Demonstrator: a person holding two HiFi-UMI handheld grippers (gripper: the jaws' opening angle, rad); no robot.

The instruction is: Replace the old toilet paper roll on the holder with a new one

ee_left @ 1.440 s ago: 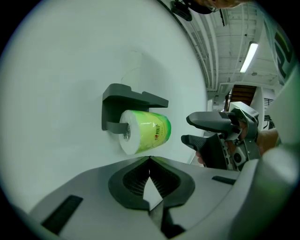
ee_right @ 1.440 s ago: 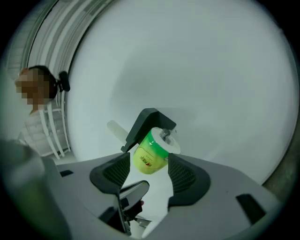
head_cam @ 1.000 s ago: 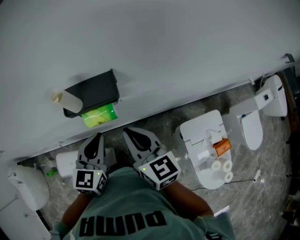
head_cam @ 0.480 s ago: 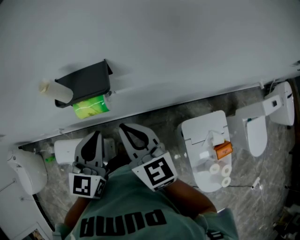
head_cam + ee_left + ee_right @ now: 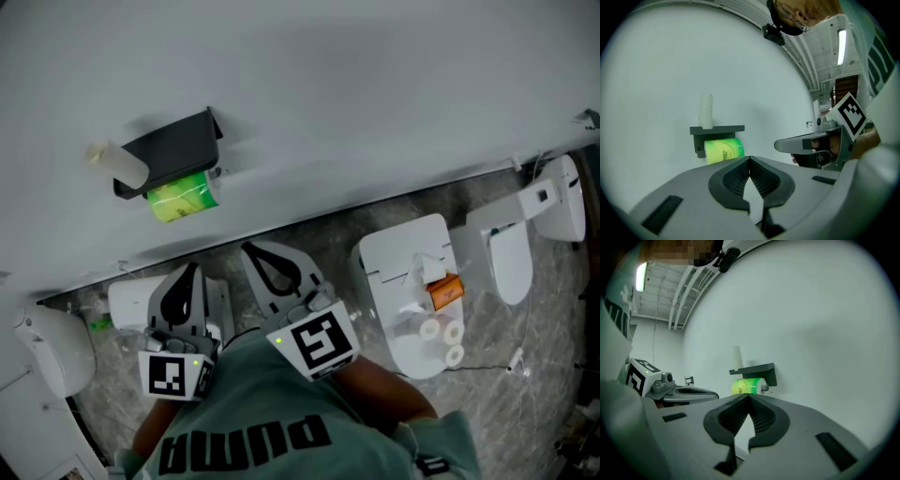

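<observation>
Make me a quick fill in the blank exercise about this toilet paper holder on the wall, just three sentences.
1. The roll hanging in the black holder has a bright ____ wrapper.
2. The bare cardboard tube stands upright on ____ of the holder's shelf.
3. The left gripper and the right gripper both have their jaws ____, with nothing between them.

Missing words: green; top; shut
</observation>
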